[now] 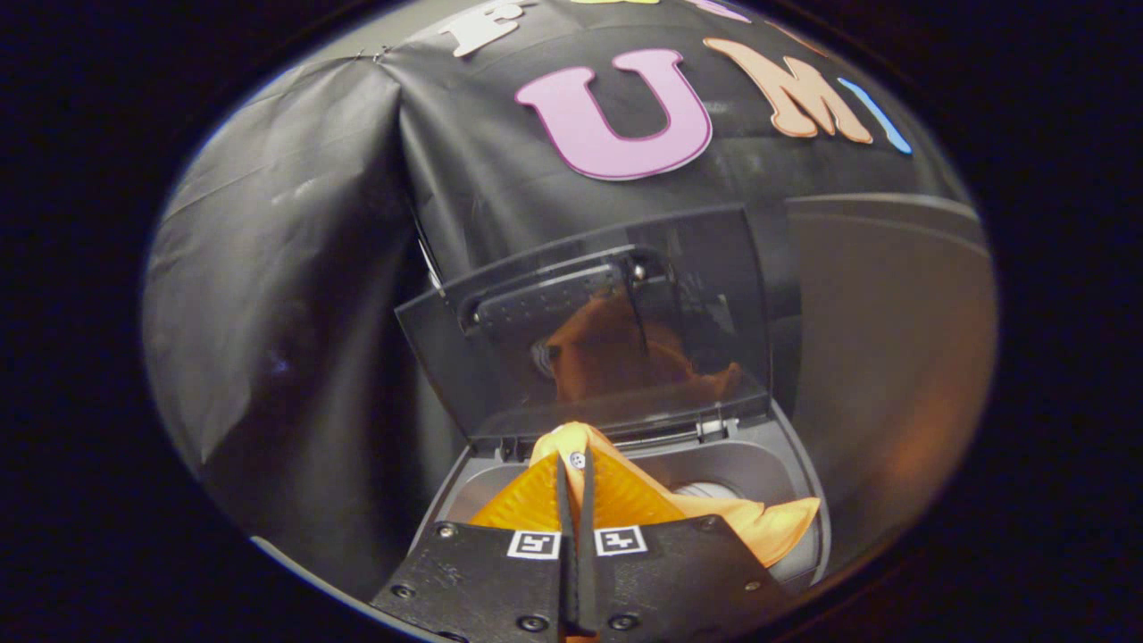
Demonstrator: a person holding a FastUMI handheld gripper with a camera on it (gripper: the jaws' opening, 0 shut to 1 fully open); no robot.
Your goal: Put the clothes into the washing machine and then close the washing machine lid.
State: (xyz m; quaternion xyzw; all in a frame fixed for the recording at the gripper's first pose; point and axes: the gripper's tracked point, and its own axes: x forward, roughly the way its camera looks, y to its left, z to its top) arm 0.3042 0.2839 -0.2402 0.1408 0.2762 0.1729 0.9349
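At the lower centre of the frame, the gripper (576, 473) has its 2 fingers clamped together on an orange garment (625, 500). The garment hangs over the open washing machine (786, 482). The lid (589, 330) stands raised just beyond, reflecting the orange cloth.

You get a dim scene, light falling from above onto the crinkled black cloth wall (295, 268), which shows soft grey sheen on its folds. The tinted translucent raised lid (589, 330) mirrors a blurry orange reflection. The bright orange garment (625, 500) is the best-lit spot, sharp near the fingers. Fisheye bends the edges; the grey-brown panel (893, 375) beyond the lid smears out soft.
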